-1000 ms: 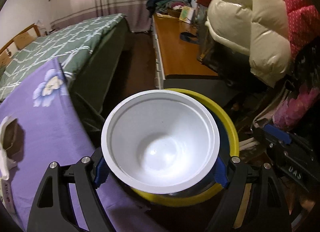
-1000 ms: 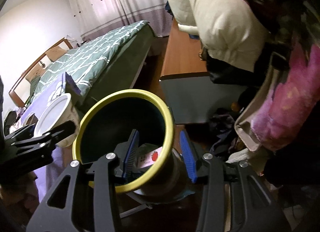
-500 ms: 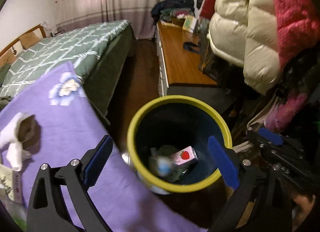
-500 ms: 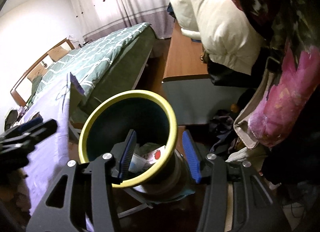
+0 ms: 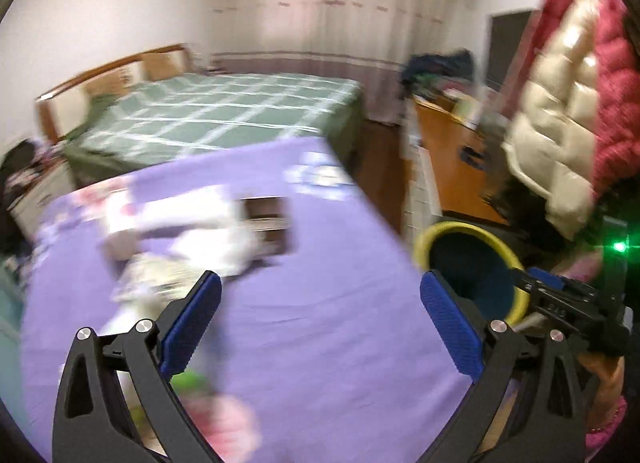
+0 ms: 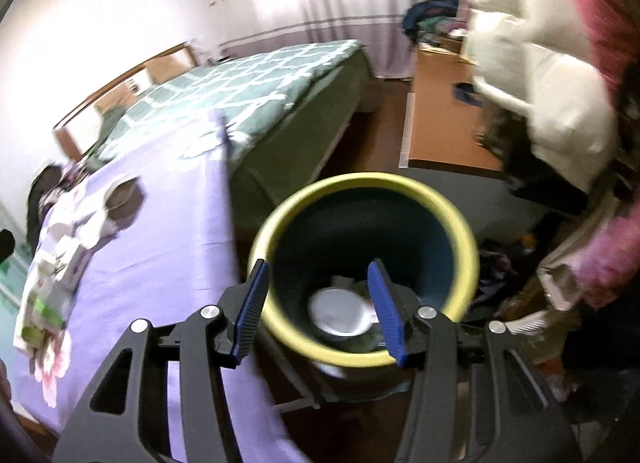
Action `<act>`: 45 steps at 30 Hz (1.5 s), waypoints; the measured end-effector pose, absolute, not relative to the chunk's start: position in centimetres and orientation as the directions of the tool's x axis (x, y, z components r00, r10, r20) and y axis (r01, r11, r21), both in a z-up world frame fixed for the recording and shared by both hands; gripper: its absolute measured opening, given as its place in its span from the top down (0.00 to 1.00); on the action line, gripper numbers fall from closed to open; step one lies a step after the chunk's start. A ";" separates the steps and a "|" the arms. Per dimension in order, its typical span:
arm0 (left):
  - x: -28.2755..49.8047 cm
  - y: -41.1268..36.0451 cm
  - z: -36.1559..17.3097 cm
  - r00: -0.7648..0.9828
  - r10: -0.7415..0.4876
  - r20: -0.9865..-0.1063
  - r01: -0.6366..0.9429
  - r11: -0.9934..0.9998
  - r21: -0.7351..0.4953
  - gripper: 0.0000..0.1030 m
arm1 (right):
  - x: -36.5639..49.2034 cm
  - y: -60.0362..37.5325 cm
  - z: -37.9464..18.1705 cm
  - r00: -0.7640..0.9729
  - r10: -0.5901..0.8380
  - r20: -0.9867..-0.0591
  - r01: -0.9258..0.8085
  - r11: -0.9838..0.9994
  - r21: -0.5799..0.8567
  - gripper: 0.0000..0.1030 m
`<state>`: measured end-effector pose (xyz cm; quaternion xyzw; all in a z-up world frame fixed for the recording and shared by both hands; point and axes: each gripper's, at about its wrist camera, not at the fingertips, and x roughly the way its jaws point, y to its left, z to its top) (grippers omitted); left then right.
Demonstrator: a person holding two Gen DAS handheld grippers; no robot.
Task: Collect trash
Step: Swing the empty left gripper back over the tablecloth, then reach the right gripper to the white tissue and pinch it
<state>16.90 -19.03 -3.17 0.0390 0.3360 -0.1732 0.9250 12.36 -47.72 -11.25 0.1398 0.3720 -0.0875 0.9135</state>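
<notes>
A dark bin with a yellow rim (image 6: 364, 187) stands beside the purple-covered table (image 6: 168, 263); it also shows in the left wrist view (image 5: 468, 231). The white bowl (image 6: 338, 311) lies inside it with other rubbish. My right gripper (image 6: 320, 303) is shut on the bin's near rim, one finger outside and one inside. My left gripper (image 5: 320, 315) is open and empty above the purple cloth (image 5: 320, 303). Blurred white paper and wrappers (image 5: 192, 223) lie on the cloth to the left; they also show in the right wrist view (image 6: 52, 271).
A green bed (image 5: 224, 111) lies beyond the table. A wooden cabinet (image 5: 452, 159) runs along the right, with puffy coats (image 5: 560, 103) hanging over it. Clutter fills the floor at the right (image 6: 560, 283).
The left gripper opened and let the white bowl fall into the bin, then swung left over the purple cloth. The right gripper kept its hold on the bin rim.
</notes>
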 end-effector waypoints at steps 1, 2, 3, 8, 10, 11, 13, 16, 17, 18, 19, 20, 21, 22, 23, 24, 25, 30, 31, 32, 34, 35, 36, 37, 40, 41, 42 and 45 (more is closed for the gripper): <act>16.7 -17.0 -3.0 0.732 -0.261 -0.629 0.307 0.951 -0.038 0.05 | 12.7 -46.6 -11.2 0.708 -0.044 -0.705 0.246 0.951 0.187 0.52; 16.5 -15.1 -2.8 0.745 -0.232 -0.626 0.271 0.962 -0.034 0.05 | 13.5 -44.9 -11.2 0.706 -0.024 -0.708 0.212 0.961 0.178 0.52; 16.3 -13.6 -2.8 0.753 -0.210 -0.624 0.243 0.970 -0.033 0.05 | 13.9 -43.6 -11.2 0.704 -0.010 -0.710 0.187 0.967 0.172 0.52; 15.6 -5.5 -2.8 0.782 -0.092 -0.617 0.091 0.995 -0.034 0.05 | 16.2 -36.6 -11.3 0.688 0.074 -0.722 0.056 0.986 0.155 0.52; 15.4 -2.8 -3.0 0.785 -0.062 -0.616 0.044 0.998 -0.043 0.05 | 16.7 -34.2 -11.2 0.683 0.103 -0.724 0.012 0.988 0.152 0.52; 15.3 -2.0 -3.1 0.786 -0.052 -0.616 0.031 0.998 -0.046 0.05 | 17.1 -32.8 -11.1 0.680 0.123 -0.723 -0.016 0.988 0.154 0.52; 14.9 -0.2 -3.2 0.790 -0.023 -0.613 -0.005 0.999 -0.044 0.05 | 17.6 -30.7 -10.8 0.676 0.147 -0.722 -0.054 0.987 0.150 0.52; 14.4 1.7 -3.2 0.797 0.009 -0.604 -0.044 0.998 -0.044 0.05 | 18.4 -27.1 -10.3 0.675 0.180 -0.716 -0.115 0.984 0.139 0.52; 14.2 2.3 -3.2 0.798 0.015 -0.602 -0.054 0.997 -0.048 0.05 | 18.9 -26.0 -10.2 0.674 0.191 -0.714 -0.138 0.982 0.132 0.52; 14.0 3.0 -3.3 0.799 0.018 -0.601 -0.062 0.997 -0.053 0.05 | 19.5 -25.0 -10.2 0.671 0.195 -0.715 -0.154 0.980 0.123 0.52; 13.9 3.2 -3.3 0.799 0.018 -0.601 -0.066 0.996 -0.058 0.05 | 20.3 -24.2 -10.3 0.665 0.196 -0.721 -0.162 0.980 0.117 0.52; 13.9 3.5 -3.3 0.798 0.017 -0.602 -0.069 0.996 -0.064 0.05 | 20.8 -23.8 -10.3 0.660 0.200 -0.724 -0.165 0.979 0.120 0.52; 13.9 3.7 -3.4 0.798 0.016 -0.603 -0.070 0.995 -0.067 0.05 | 21.9 -23.4 -10.3 0.656 0.211 -0.725 -0.168 0.977 0.132 0.52; 13.9 4.0 -3.6 0.796 0.018 -0.605 -0.074 0.995 -0.068 0.05 | 22.7 -23.3 -10.3 0.656 0.212 -0.724 -0.164 0.977 0.137 0.52; 14.0 4.2 -3.7 0.794 0.019 -0.608 -0.077 0.995 -0.069 0.05 | 24.0 -23.0 -10.4 0.656 0.202 -0.728 -0.150 0.979 0.137 0.52; 14.0 4.3 -3.7 0.792 0.019 -0.610 -0.078 0.994 -0.071 0.05 | 24.8 -22.8 -10.4 0.655 0.202 -0.728 -0.142 0.979 0.144 0.52; 14.1 4.3 -3.9 0.791 0.017 -0.612 -0.079 0.994 -0.074 0.05 | 25.8 -22.6 -10.5 0.652 0.200 -0.732 -0.129 0.980 0.152 0.52; 16.3 4.5 -4.3 0.788 0.024 -0.615 -0.081 0.995 -0.065 0.05 | 29.4 -22.1 -11.4 0.618 0.186 -0.764 -0.087 0.982 0.169 0.52; 17.3 4.4 -4.4 0.787 0.033 -0.616 -0.085 0.995 -0.055 0.05 | 29.7 -22.1 -11.5 0.614 0.183 -0.768 -0.083 0.982 0.168 0.52; 18.0 4.4 -4.5 0.787 0.035 -0.616 -0.085 0.995 -0.052 0.05 | 30.1 -22.0 -11.7 0.609 0.181 -0.773 -0.077 0.983 0.169 0.52; 19.6 4.4 -4.7 0.786 0.031 -0.618 -0.082 0.995 -0.054 0.05 | 30.8 -21.8 -12.0 0.601 0.170 -0.781 -0.064 0.984 0.165 0.54; 20.5 4.3 -4.8 0.784 0.030 -0.621 -0.079 0.996 -0.052 0.05 | 31.1 -21.8 -12.4 0.593 0.166 -0.788 -0.056 0.985 0.165 0.55; 21.2 4.2 -4.8 0.784 0.026 -0.620 -0.073 0.996 -0.051 0.05 | 31.5 -21.8 -12.6 0.587 0.164 -0.793 -0.051 0.985 0.166 0.56; 22.0 4.0 -4.8 0.785 0.022 -0.620 -0.067 0.996 -0.050 0.05 | 31.8 -21.7 -12.8 0.582 0.160 -0.798 -0.046 0.985 0.165 0.58; 24.4 3.5 -5.1 0.779 0.008 -0.627 -0.050 0.997 -0.050 0.05 | 32.8 -21.7 -13.4 0.565 0.151 -0.811 -0.028 0.986 0.165 0.59; 24.9 3.6 -5.3 0.777 0.005 -0.629 -0.047 0.998 -0.050 0.05 | 33.1 -21.6 -13.5 0.562 0.151 -0.813 -0.025 0.986 0.166 0.60; 25.4 3.4 -5.4 0.775 0.000 -0.632 -0.042 0.998 -0.052 0.05 | 33.3 -21.6 -13.6 0.558 0.150 -0.816 -0.021 0.986 0.167 0.60; 26.8 3.1 -5.9 0.767 -0.024 -0.641 -0.023 0.998 -0.066 0.05 | 34.1 -21.3 -14.2 0.541 0.148 -0.828 -0.017 0.986 0.165 0.69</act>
